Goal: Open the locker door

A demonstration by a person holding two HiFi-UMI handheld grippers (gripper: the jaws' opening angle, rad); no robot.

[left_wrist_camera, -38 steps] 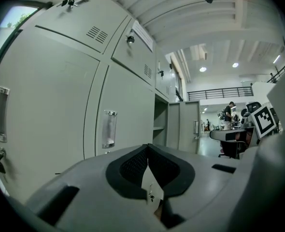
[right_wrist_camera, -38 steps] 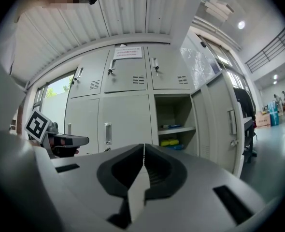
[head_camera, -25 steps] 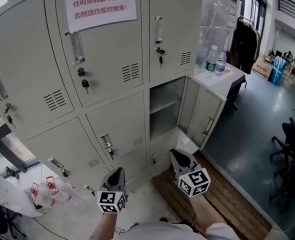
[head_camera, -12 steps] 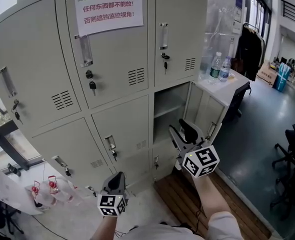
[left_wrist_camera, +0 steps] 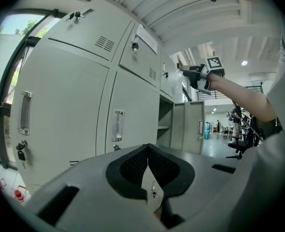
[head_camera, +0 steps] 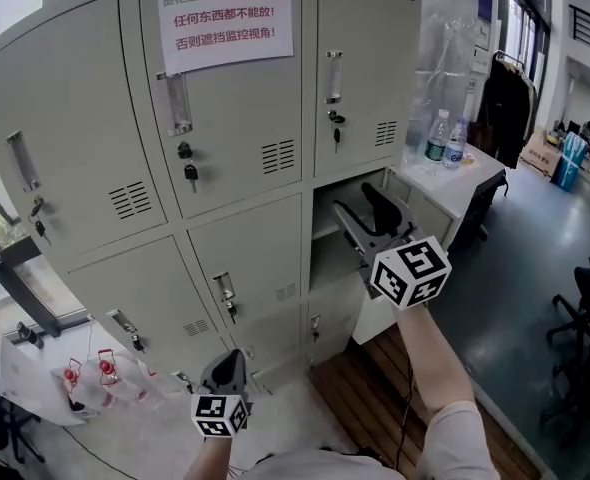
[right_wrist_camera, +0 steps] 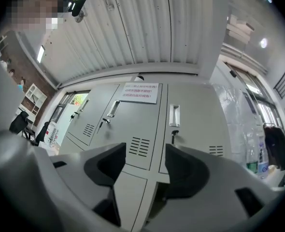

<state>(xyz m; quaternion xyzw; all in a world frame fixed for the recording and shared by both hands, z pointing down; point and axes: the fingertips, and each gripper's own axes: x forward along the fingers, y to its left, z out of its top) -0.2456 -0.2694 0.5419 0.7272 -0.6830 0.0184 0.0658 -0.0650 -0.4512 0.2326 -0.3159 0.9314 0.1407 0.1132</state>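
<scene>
Head view, right gripper (head_camera: 359, 204) raised, fingers (right_wrist_camera: 105, 166) opening empty, left gripper (head_camera: 229, 360) low, closed

R gripper (head_camera: 360, 206) lifted up to open locker compartment (head_camera: 323, 253), jaws opening (nothing btwn them).

notice (head_camera: 224, 13) on locker cabinet (head_camera: 75, 98), bottles (head_camera: 443, 138) on counter (head_camera: 459, 184) at right

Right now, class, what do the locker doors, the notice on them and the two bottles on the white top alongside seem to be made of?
Locker doors: likely painted sheet steel with a pale grey satin finish, going by the punched vent slots and thin panels.
Notice: white matte paper, a thin flat sheet with red print.
Bottles: probably clear plastic, since they are see-through and carry labels.
</scene>
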